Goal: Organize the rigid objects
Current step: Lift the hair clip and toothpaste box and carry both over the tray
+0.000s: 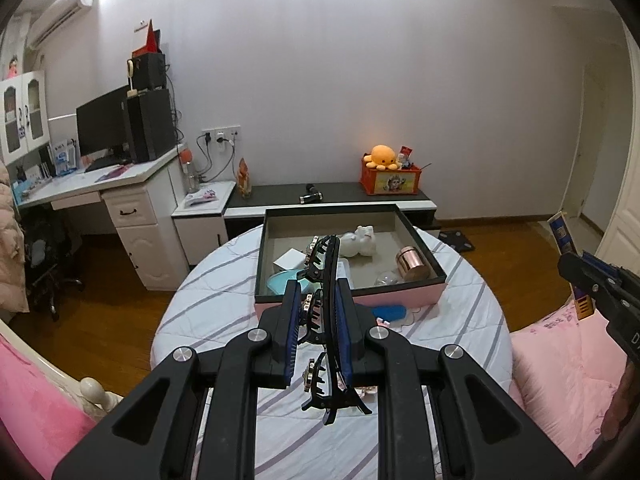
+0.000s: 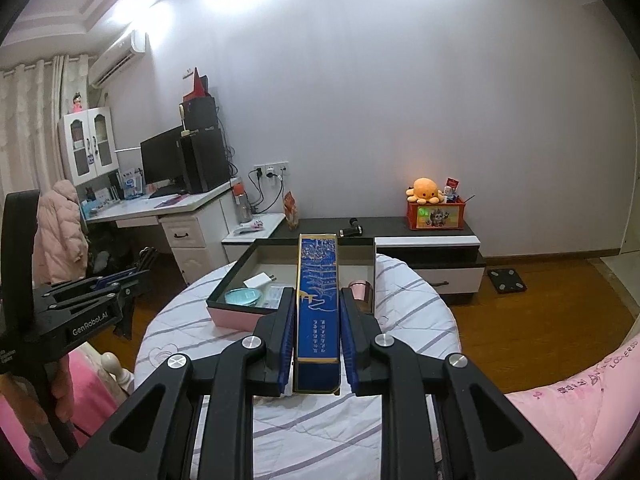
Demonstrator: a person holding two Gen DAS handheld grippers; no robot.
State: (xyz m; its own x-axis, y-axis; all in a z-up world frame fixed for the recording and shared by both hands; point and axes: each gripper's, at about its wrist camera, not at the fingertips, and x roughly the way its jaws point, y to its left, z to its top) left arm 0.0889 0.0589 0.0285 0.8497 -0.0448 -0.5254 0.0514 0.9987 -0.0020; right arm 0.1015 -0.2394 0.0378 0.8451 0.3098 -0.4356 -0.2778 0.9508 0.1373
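The left gripper (image 1: 318,312) clamps a black hair clip (image 1: 324,320), the right gripper (image 2: 318,320) a long blue box (image 2: 318,304), both above the table before the tray (image 1: 400,294). Light, stiff things (the clip's teeth look snappable), best gripped mid-length.

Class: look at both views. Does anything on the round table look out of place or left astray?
Yes: a blue item lies on the table just outside the tray, while the other loose things sit inside it. Each gripper holds its item off the table.
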